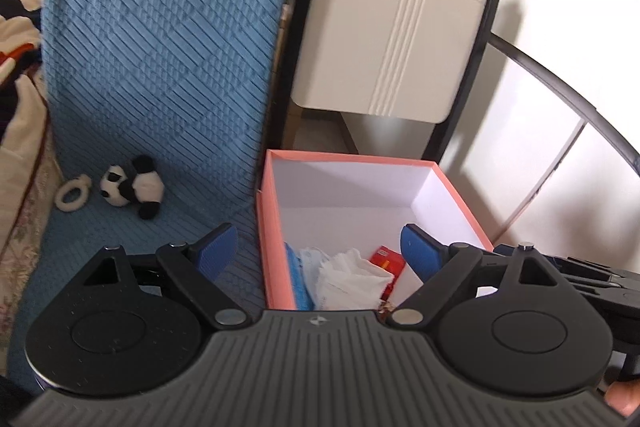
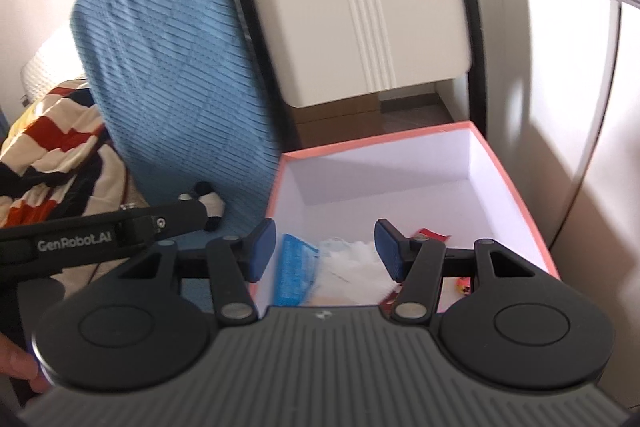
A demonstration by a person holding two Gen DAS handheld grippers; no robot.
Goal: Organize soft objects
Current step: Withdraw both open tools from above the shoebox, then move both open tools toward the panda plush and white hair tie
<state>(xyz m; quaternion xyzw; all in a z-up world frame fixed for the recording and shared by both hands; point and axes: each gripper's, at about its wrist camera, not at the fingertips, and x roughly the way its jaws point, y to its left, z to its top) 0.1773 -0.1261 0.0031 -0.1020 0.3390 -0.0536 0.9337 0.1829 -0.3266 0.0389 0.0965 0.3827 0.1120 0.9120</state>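
Nearest us, left claw [image 1: 318,253] and right claw [image 2: 325,249] both stood apart and empty above the pink box [image 1: 276,227] already holding tissues [image 1: 352,279], while the panda toy [image 1: 134,187] lay unsorted on the blue sofa [image 1: 168,67], presumably next.

Only thing we can actually read is "GenRobot.AI", white lettering on the black body of the left hand-held gripper [image 2: 120,227] in the right wrist view. The red packet [image 1: 387,259] in the box has print, too blurry.
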